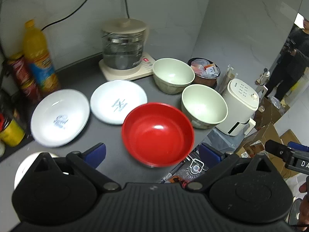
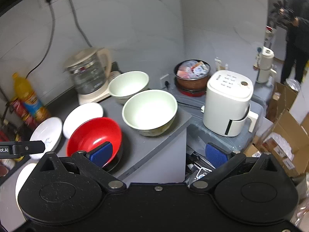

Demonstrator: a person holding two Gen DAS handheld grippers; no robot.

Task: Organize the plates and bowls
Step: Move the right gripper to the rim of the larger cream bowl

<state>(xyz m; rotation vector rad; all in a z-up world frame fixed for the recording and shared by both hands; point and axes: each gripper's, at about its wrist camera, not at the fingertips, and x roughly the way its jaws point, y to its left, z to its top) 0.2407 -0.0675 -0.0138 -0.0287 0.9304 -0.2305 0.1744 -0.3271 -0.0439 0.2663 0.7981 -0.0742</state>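
Observation:
On the grey counter (image 1: pixel 108 164) stand a red bowl (image 1: pixel 157 134), two cream bowls (image 1: pixel 203 105) (image 1: pixel 172 74) and two white plates (image 1: pixel 59 117) (image 1: pixel 118 101). My left gripper (image 1: pixel 152 154) is open and empty, hovering just in front of the red bowl. In the right wrist view the red bowl (image 2: pixel 90 135), near cream bowl (image 2: pixel 149 111), far cream bowl (image 2: pixel 128 85) and plates (image 2: pixel 47 133) (image 2: pixel 83 116) show too. My right gripper (image 2: pixel 159 154) is open and empty above the counter's right corner; its left finger overlaps the red bowl's near rim in view.
A glass kettle (image 1: pixel 123 48) on its base stands at the back. An orange bottle (image 1: pixel 39 58) and cans stand at left. Beyond the counter's right edge are a white air fryer (image 2: pixel 227 104), a brown pot (image 2: pixel 192 73) and cardboard boxes (image 2: pixel 285 135). A person (image 2: pixel 297 31) stands far right.

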